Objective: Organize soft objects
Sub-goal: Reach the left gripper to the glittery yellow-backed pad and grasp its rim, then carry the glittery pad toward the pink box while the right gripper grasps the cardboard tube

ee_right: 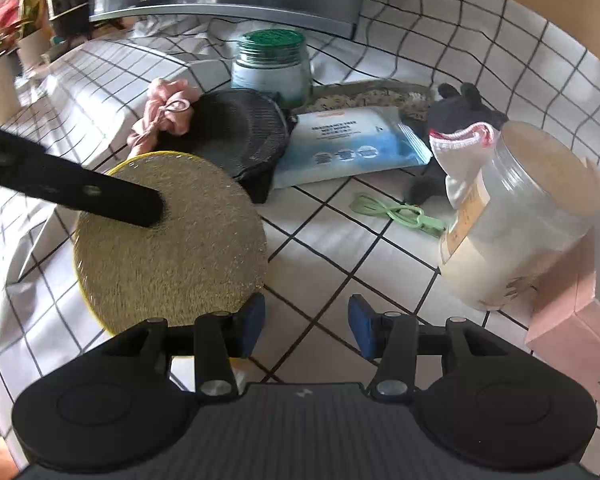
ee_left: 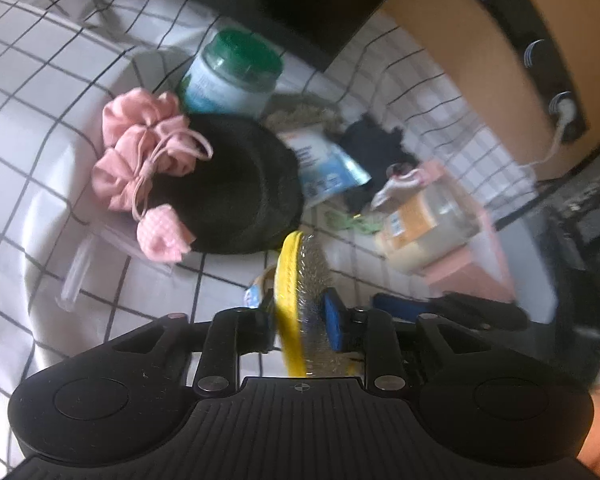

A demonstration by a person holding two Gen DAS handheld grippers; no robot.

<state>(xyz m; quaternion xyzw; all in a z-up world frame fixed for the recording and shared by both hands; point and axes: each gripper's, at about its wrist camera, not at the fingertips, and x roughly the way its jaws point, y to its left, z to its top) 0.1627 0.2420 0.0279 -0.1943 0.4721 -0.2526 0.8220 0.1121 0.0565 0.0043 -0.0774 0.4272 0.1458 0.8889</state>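
The left gripper pinches the round yellow scouring pad edge-on above the checked sheet — a thin hold, so the pad could slip. The right gripper stands part-open, empty, just beside the pad.

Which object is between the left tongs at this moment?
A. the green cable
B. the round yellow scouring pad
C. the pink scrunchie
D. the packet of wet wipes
B: the round yellow scouring pad stands on edge between the left tongs; the scrunchie, cable and wipes lie on the checked cloth.
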